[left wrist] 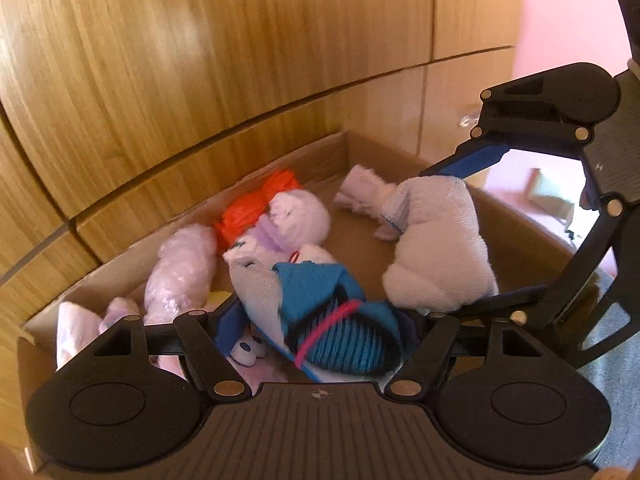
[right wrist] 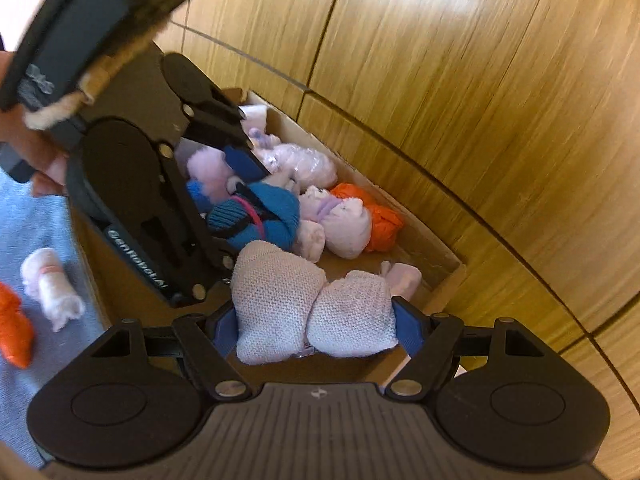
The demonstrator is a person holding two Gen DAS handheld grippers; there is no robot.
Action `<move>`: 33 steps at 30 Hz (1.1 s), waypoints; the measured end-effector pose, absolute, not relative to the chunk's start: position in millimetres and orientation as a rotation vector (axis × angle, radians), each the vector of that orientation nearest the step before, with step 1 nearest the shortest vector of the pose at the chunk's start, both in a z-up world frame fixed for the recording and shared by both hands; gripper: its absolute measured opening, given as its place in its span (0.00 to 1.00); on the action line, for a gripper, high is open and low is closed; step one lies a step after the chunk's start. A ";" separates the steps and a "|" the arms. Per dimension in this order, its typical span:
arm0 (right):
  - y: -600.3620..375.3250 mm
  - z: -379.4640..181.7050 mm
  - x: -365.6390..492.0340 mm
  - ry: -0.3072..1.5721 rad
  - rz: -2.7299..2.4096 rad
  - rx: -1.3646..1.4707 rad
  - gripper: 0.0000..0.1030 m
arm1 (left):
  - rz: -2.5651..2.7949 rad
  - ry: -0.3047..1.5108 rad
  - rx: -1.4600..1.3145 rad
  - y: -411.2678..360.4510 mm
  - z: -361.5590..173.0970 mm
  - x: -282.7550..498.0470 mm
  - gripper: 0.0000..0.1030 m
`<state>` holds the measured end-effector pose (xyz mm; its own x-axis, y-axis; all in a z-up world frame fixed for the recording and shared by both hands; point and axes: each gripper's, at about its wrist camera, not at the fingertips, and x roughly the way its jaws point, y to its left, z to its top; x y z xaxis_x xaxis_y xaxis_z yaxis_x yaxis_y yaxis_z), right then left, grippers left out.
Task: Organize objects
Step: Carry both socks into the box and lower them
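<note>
A cardboard box against a wooden wall holds several rolled sock bundles. My left gripper is shut on a blue striped sock roll low over the box's near side; it also shows in the right wrist view. My right gripper is shut on a white knitted sock bundle over the box's right end; the bundle appears in the left wrist view. In the box lie an orange roll, a pale lilac roll and a pink roll.
Wooden panelled wall rises right behind the box. On the blue-grey carpet outside the box lie a white sock roll and an orange item. A small white sock lies at the box's far end.
</note>
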<state>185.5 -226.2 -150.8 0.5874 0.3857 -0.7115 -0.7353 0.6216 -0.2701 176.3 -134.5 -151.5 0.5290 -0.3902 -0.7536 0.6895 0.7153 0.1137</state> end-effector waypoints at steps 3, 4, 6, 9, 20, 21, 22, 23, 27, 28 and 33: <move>-224.0 -157.0 190.1 0.662 0.687 -0.626 0.72 | -0.650 0.794 0.442 -138.0 -153.8 177.3 0.76; -223.4 -158.4 192.2 0.664 0.687 -0.632 0.73 | -0.646 0.800 0.448 -139.3 -154.7 177.6 0.76; -223.1 -158.6 196.8 0.662 0.689 -0.631 0.73 | -0.634 0.812 0.451 -141.8 -155.6 178.8 0.77; -221.1 -159.1 204.3 0.666 0.683 -0.631 0.74 | -0.618 0.838 0.424 -136.5 -157.3 197.2 0.76; -219.0 -162.3 207.1 0.659 0.682 -0.666 0.86 | -0.613 0.827 0.419 -132.9 -155.3 191.4 0.80; -219.0 -161.8 206.5 0.659 0.683 -0.666 0.87 | -0.614 0.826 0.412 -132.8 -154.1 196.8 0.81; -218.9 -161.5 206.1 0.661 0.683 -0.670 0.88 | -0.617 0.828 0.403 -131.8 -153.0 197.1 0.81; -218.7 -161.0 205.2 0.660 0.682 -0.675 0.88 | -0.616 0.826 0.393 -131.1 -151.9 196.3 0.83; -218.6 -156.3 201.1 0.647 0.674 -0.677 0.92 | -0.613 0.826 0.369 -129.1 -147.2 198.8 0.84; -218.9 -154.6 199.6 0.644 0.674 -0.678 0.93 | -0.615 0.822 0.364 -127.9 -145.3 197.3 0.85; -220.0 -147.2 194.4 0.636 0.667 -0.675 0.95 | -0.609 0.803 0.341 -125.1 -136.7 191.9 0.88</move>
